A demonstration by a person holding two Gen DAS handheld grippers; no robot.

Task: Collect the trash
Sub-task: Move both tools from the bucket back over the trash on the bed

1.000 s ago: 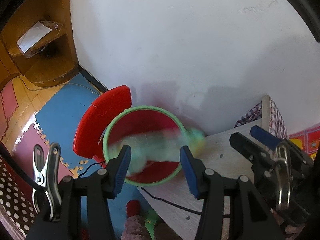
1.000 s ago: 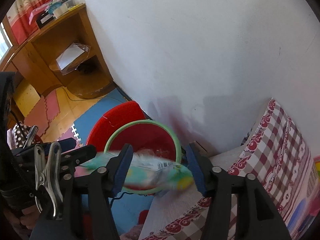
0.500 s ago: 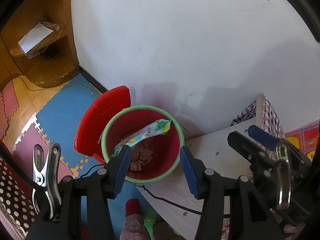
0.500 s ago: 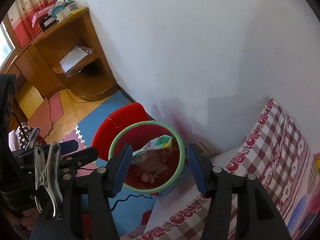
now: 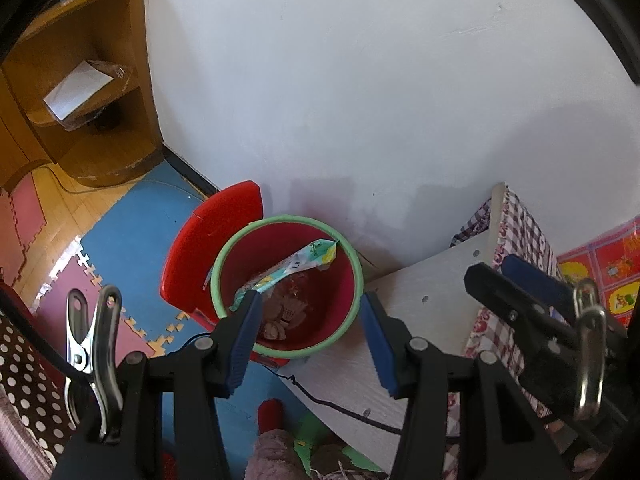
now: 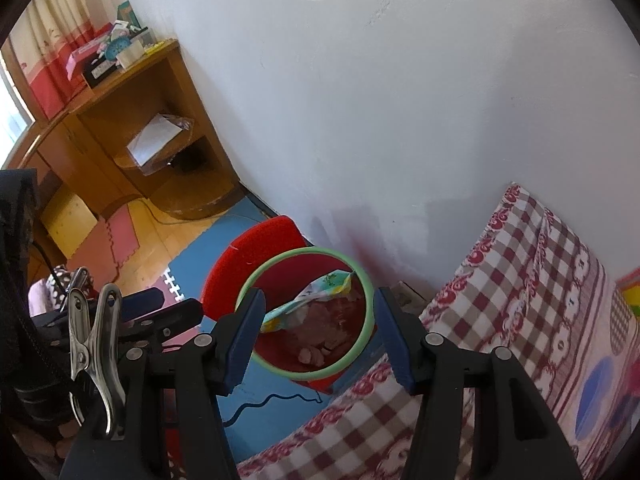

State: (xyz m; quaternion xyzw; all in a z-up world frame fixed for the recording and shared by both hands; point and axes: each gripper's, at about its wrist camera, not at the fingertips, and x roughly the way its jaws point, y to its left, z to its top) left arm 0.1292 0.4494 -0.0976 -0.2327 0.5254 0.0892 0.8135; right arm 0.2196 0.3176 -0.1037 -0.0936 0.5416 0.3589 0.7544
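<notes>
Overhead, two hand-held grippers are hanging above a red bin (image 5: 286, 292) with a pale green rim, standing on the floor against a white wall (image 5: 360, 80). The left gripper (image 5: 308, 344) and the right gripper (image 6: 318, 330) are both showing their blue-padded jaws standing apart with nothing between them.

A printed snack wrapper (image 5: 294, 266) is lying inside the bin, leaning slantwise with its upper corner resting near the rim. It is looking thin, crinkly and very light, the kind of film that will bend rather than resist and may slip between smooth pads; a pinch across a flat middle stretch or a folded edge would likely be the surest hold, should it need moving again. Beneath it, crumpled pinkish scraps are sitting at the bottom, possibly tissue, though the view is too small to be sure.

A red lid (image 5: 212, 248) is standing open behind the bin. Blue and pink foam mats (image 5: 132, 216) are covering part of a wooden floor, and a black cable (image 6: 272, 400) is trailing across them. A pale board (image 5: 420, 320) of a bed frame is running alongside the bin, with a red-checked cover (image 6: 520, 280) spreading over the bed. A wooden corner shelf (image 6: 160, 128) is holding a clear-wrapped packet.
</notes>
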